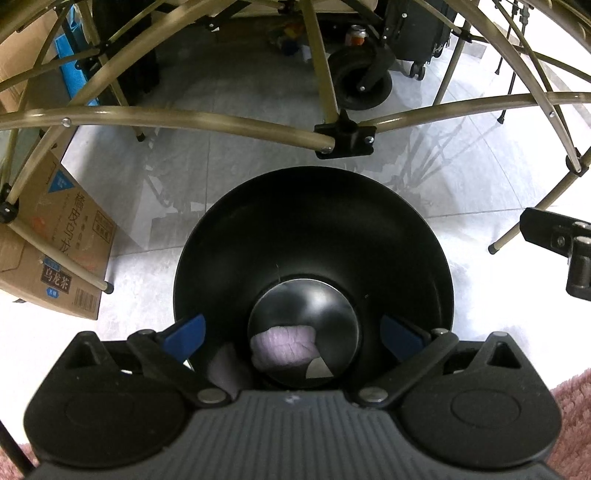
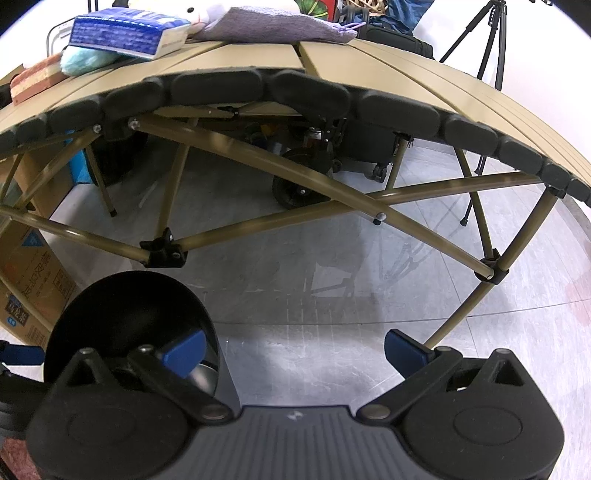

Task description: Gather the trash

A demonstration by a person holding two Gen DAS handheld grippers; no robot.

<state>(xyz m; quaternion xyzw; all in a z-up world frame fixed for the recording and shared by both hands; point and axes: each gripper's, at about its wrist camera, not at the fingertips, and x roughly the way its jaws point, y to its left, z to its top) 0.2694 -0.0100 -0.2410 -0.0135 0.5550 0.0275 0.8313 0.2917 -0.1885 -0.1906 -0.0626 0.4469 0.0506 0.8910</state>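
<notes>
A black round trash bin (image 1: 314, 221) stands on the floor in front of the folding table. My left gripper (image 1: 293, 334) is open over its mouth, blue fingertips (image 1: 184, 334) spread wide and empty. A crumpled pale purple wad (image 1: 282, 349) lies at the bin's bottom. In the right wrist view the bin (image 2: 122, 310) sits at lower left, and my right gripper (image 2: 293, 350) is open and empty just right of it, its left fingertip (image 2: 183, 352) over the bin's rim. The right gripper's body shows at the right edge of the left wrist view (image 1: 565, 247).
The tan folding table (image 2: 369, 66) stands ahead with crossed legs (image 1: 184, 118). On it lie a blue tissue pack (image 2: 125, 33), a purple cloth (image 2: 273, 26), a light blue cloth (image 2: 85, 59) and a sponge (image 2: 33, 79). A cardboard box (image 1: 48, 236) stands left. A tripod (image 2: 487, 40) stands right.
</notes>
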